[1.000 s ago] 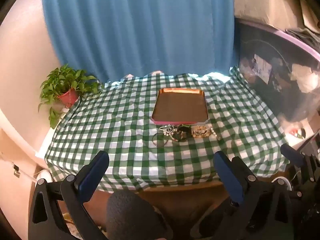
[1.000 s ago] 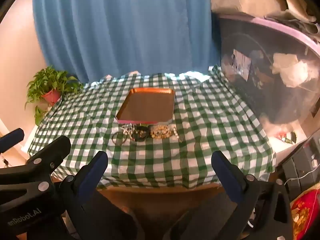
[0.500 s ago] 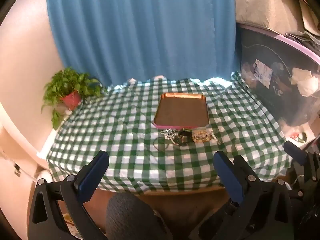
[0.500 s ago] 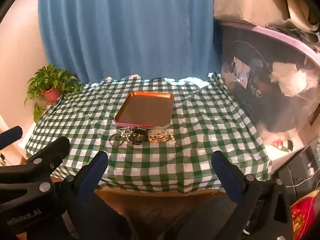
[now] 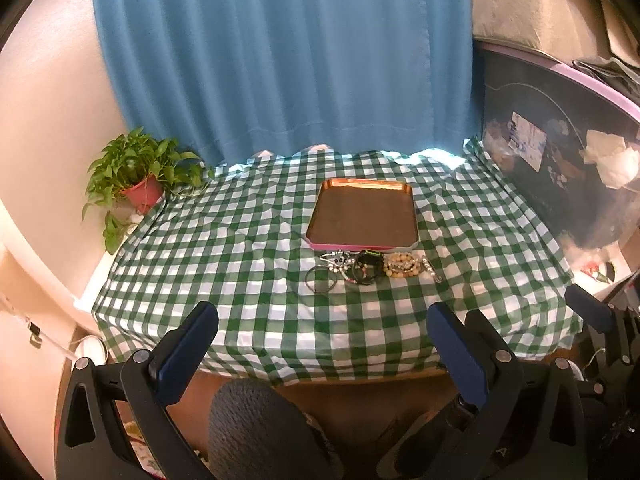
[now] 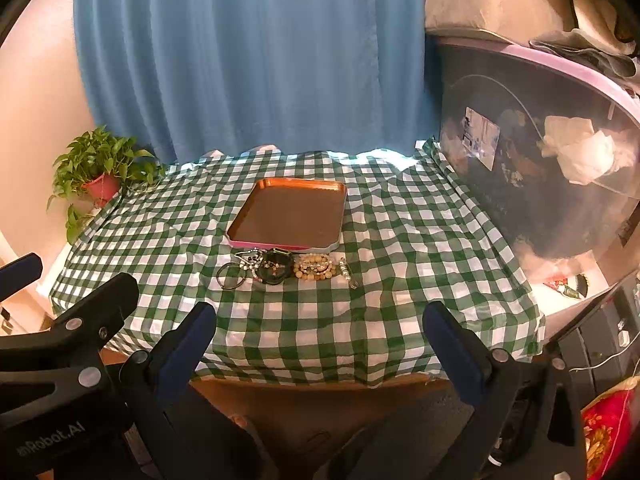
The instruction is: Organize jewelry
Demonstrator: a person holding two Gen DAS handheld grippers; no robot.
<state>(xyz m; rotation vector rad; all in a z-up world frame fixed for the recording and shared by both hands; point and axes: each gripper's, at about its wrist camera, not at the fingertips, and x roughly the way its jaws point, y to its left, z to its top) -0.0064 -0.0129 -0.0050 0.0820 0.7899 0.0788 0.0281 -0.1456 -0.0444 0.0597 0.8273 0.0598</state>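
Lying well ahead of both wide-open, empty claws, jewelry (image 5: 370,266) forms one crosswise row just short of the tray (image 5: 362,216) on the surface (image 5: 240,264), roughly centred before right claw (image 6: 320,336), slightly right of left claw (image 5: 322,338).

Blue curtain (image 5: 280,52), checkered tablecloth (image 5: 224,264), potted plant (image 5: 136,176)

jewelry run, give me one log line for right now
phase: pre-grasp | left gripper: open, off table | right gripper: open, off table | jewelry: row on cloth before tray | tray: nothing in it
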